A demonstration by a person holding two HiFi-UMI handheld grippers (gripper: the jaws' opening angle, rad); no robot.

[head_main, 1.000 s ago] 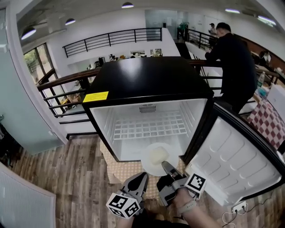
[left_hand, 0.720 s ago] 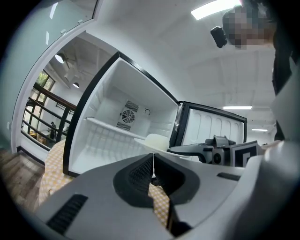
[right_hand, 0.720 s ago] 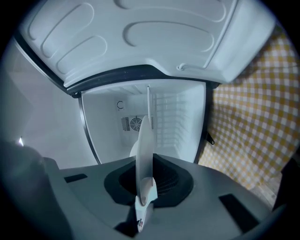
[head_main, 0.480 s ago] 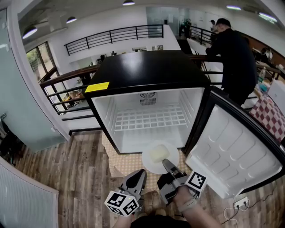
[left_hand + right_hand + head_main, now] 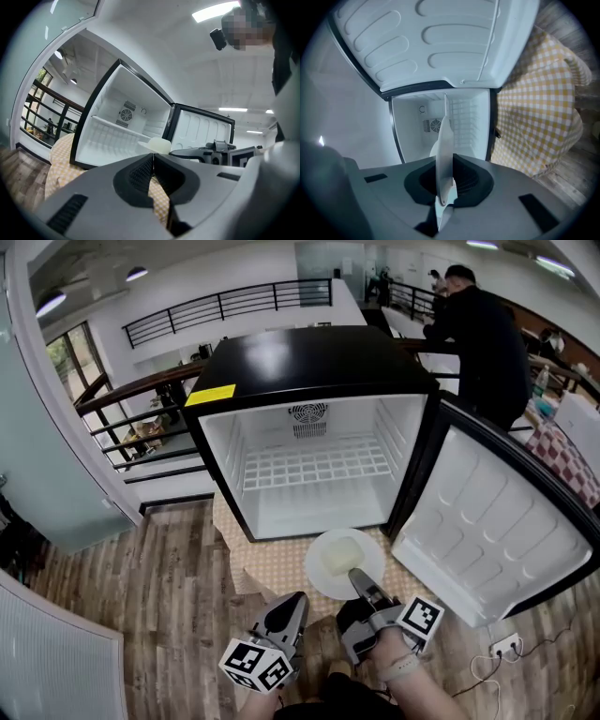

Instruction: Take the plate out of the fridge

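My right claw (image 5: pixel 359 579) is clamped on the near rim of the round white plate (image 5: pixel 326 579). In the right gripper view the plate stands edge-on between my two jaws, pinched tight. A pale yellowish block (image 5: pixel 335 560) sits on the middle of the plate.

The plate is outside the small black fridge with the white inside (image 5: pixel 309 371). It is just in front of the open compartment's lower edge, over the yellow-and-white checked cloth (image 5: pixel 267 568) that spreads out from under the fridge. I cannot tell whether the plate touches the cloth or hangs a little above it.

My left claw (image 5: pixel 296 600) is beside the right one, on its left and a little nearer to me. Its jaws are pressed together with nothing between them. It points toward the fridge and touches neither the plate nor the cloth.

The fridge's door (image 5: pixel 487 531) hangs wide open to the right, showing its white moulded inner panel. Inside, a white wire shelf (image 5: pixel 314 468) runs across the compartment, and a round fan grille (image 5: pixel 307 416) sits high on the back wall. Nothing lies on the shelf or on the compartment floor. A yellow label (image 5: pixel 210 395) is stuck near the front left corner of the black top. Wooden plank flooring (image 5: pixel 159 606) surrounds the cloth. Behind the fridge, a person in dark clothing (image 5: pixel 478 343) leans at a dark railing (image 5: pixel 141 399).
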